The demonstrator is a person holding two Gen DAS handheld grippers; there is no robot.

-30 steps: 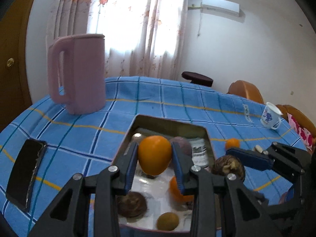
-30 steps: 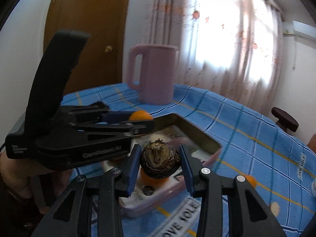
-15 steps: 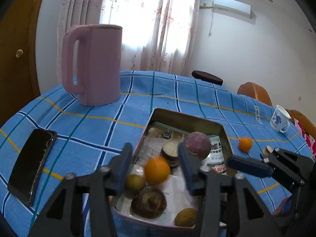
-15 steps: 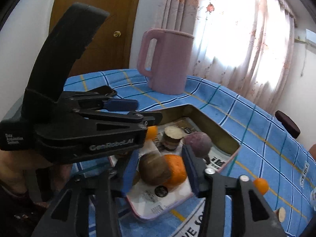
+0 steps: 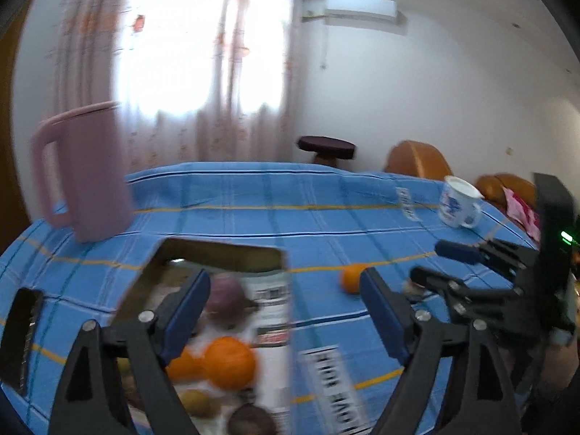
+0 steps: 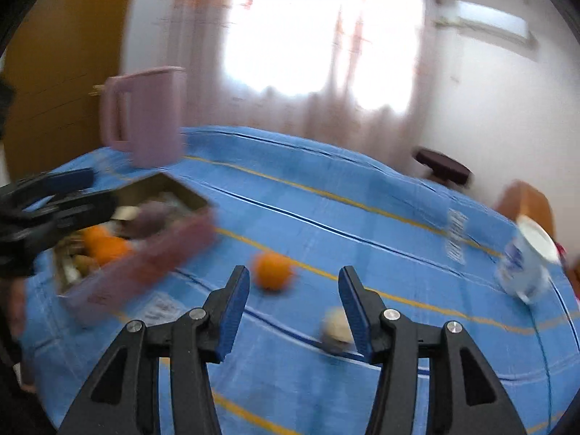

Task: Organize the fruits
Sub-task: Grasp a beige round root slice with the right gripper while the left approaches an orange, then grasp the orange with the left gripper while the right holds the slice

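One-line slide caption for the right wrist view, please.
Open right gripper faces a loose orange on the blue tablecloth, fruit tray at left.

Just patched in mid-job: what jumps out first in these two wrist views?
The tall pink pitcher stands upright at the far left of the blue checked tablecloth, backlit by the bright curtained window. Nearer, the open tray holds oranges and darker fruit, while one small orange lies loose on the cloth ahead of the right tongs. Both the right and the left tongs are open and empty.
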